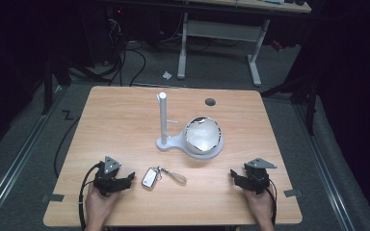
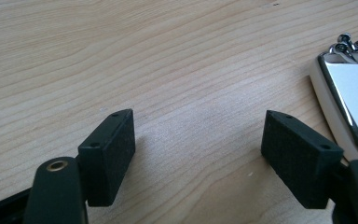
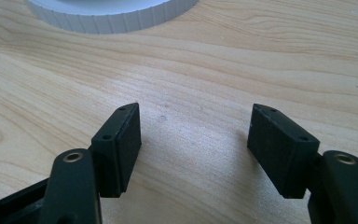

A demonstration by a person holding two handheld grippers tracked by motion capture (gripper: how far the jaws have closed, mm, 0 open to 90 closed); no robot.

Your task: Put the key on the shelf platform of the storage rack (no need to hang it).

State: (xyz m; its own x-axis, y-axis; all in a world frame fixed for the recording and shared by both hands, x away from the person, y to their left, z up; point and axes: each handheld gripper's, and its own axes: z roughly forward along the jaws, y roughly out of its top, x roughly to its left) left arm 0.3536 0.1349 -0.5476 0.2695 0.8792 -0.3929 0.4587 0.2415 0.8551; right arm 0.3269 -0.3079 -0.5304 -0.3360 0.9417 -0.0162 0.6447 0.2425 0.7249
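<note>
A white key fob (image 1: pixel 150 177) with a chrome ring and a cord loop (image 1: pixel 174 176) lies on the wooden table (image 1: pixel 125 125) near its front edge. Just left of the fob rests my left gripper (image 1: pixel 129 178), open, its jaws wide apart over bare wood (image 2: pixel 198 140); the fob (image 2: pixel 349 98) sits just beyond its right jaw. My right gripper (image 1: pixel 233 175) rests at the front right, also open with nothing between its jaws (image 3: pixel 196 140). A white stand (image 1: pixel 164 120) with an upright post and small peg rises mid-table. A white bowl (image 1: pixel 202 134) sits on the stand's round base.
The ribbed white edge of the stand's base (image 3: pixel 107 14) lies ahead of the right gripper. A round cable hole (image 1: pixel 210 101) is in the table's far right. Another desk (image 1: pixel 221 29) and cables stand on the floor behind.
</note>
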